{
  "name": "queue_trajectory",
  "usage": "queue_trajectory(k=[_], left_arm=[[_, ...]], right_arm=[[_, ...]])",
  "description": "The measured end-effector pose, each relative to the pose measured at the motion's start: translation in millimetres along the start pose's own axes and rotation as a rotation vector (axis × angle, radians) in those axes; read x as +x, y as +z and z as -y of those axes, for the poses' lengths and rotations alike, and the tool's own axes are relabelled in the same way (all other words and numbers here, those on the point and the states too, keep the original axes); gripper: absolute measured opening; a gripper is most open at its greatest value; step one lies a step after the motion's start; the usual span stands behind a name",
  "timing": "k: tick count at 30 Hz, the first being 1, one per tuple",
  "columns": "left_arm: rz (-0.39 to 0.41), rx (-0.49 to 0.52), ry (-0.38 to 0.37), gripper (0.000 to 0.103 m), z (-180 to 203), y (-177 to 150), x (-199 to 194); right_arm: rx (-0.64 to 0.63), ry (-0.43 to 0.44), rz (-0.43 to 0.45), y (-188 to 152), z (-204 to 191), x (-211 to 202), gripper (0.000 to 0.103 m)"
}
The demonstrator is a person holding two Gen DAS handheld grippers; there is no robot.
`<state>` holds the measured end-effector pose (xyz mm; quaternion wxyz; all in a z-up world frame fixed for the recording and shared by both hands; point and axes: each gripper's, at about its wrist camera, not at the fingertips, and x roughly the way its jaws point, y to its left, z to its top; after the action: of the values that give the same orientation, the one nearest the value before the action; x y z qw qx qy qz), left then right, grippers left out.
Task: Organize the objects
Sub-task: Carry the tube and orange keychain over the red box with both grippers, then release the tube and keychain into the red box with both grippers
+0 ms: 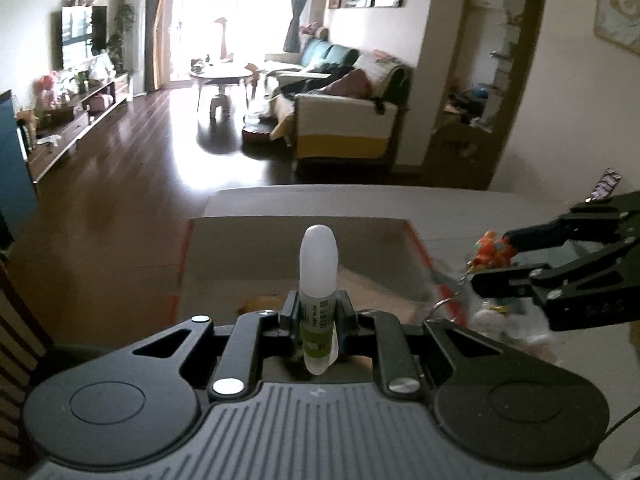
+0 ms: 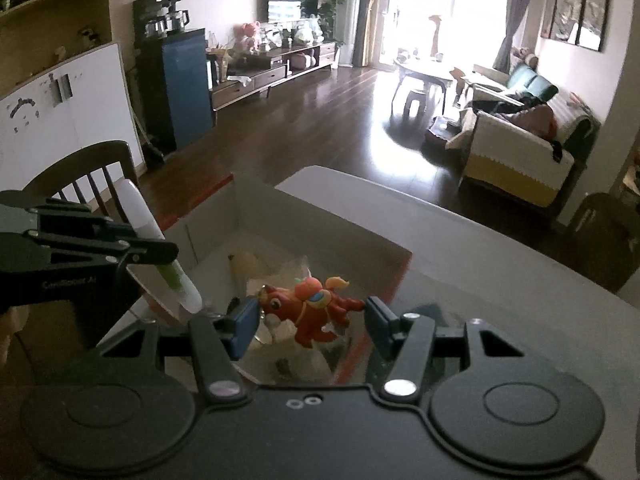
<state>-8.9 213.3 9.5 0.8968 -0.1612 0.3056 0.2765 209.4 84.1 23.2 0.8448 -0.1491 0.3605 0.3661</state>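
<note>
The left gripper (image 1: 318, 312) is clamped on a glue stick (image 1: 319, 280), holding it upright between its two fingers; the white translucent cap points up and the green-labelled lower part sits in the grip. In the right wrist view the same stick (image 2: 160, 240) appears tilted in the left gripper (image 2: 152, 246), above the near left side of the box (image 2: 256, 204).

The right gripper (image 2: 310, 312) holds a red toy horse (image 2: 316, 308) between its blue pads (image 2: 244, 320), nose against the left pad and tail end against the right one. The horse has an orange mane and a metal ring at its head. In the left wrist view the right gripper (image 1: 492, 260) comes in from the right with the toy (image 1: 490, 254) at its tips and a key ring (image 1: 442, 306) hanging under it.

Both grippers hang over an open cardboard box (image 1: 192, 248) with red-edged flaps, which stands on a grey table (image 2: 500, 264). Inside the box lie some pale, blurred items that cannot be told apart, among them a yellowish lump (image 2: 244, 264).

A wooden chair (image 2: 92, 176) stands to the left of the table. Beyond lies a living room with a dark wood floor (image 2: 320, 120), a sofa (image 2: 516, 152) and a round table (image 2: 420, 68).
</note>
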Motion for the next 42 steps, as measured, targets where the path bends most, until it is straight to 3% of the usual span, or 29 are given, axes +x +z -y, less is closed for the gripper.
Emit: queue_trajectory(k=[6,18,30,42], left_arm=[[-0.080,0.014,0.055,0.016,-25.5,-3.7,25.0],[-0.214,0.106,0.095,0.016,-31.3,-16.6,79.9],[-0.283,0.138,0.108,0.016,-30.7,-13.3,123.2],[-0.372,0.117,0.102,0.016,-34.5,-20.0,147.3]], right_arm=[[-0.039,0.000,-0.021,11.3,-13.3,35.2,0.056],[-0.093,-0.005,-0.114,11.6,-29.3,94.9,0.056],[-0.114,0.009,-0.179,3.5,-33.7,118.4,0.057],[-0.130,0.014,-0.175,-0.5,-29.4,124.4,0.059]])
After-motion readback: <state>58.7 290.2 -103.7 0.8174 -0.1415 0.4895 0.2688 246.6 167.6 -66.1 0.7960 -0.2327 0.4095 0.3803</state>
